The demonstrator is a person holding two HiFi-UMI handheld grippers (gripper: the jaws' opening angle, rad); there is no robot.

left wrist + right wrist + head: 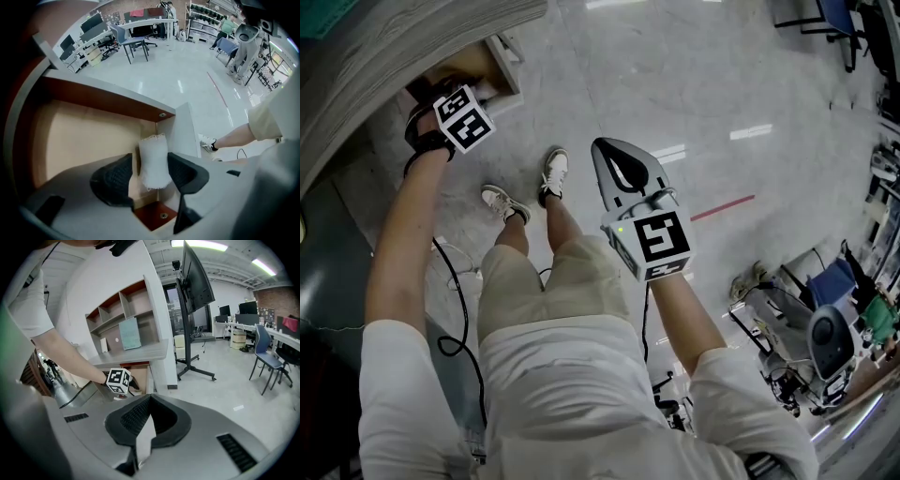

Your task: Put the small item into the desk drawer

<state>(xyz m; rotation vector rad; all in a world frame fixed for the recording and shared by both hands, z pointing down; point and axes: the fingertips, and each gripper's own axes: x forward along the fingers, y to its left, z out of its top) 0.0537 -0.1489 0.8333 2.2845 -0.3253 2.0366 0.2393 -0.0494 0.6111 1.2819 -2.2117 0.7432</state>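
Note:
The small item [153, 161], a white mesh-wrapped roll, stands upright inside the open wooden drawer [79, 136]. My left gripper [150, 159] straddles it with its jaws spread. A slim gap shows on the left pad's side, and the right pad is at or very near the roll. In the head view the left gripper's marker cube [464, 117] sits at the drawer [502, 66] under the desk edge, its jaws hidden. My right gripper [602, 150] hangs over the floor, away from the drawer, shut and empty [149, 398].
The grey desk top [394, 47] overhangs the drawer. The person's legs and white shoes [553, 173] stand just in front, with a black cable [459, 309] on the floor. A shelf unit [124, 319] and a screen on a stand [194, 282] are beyond.

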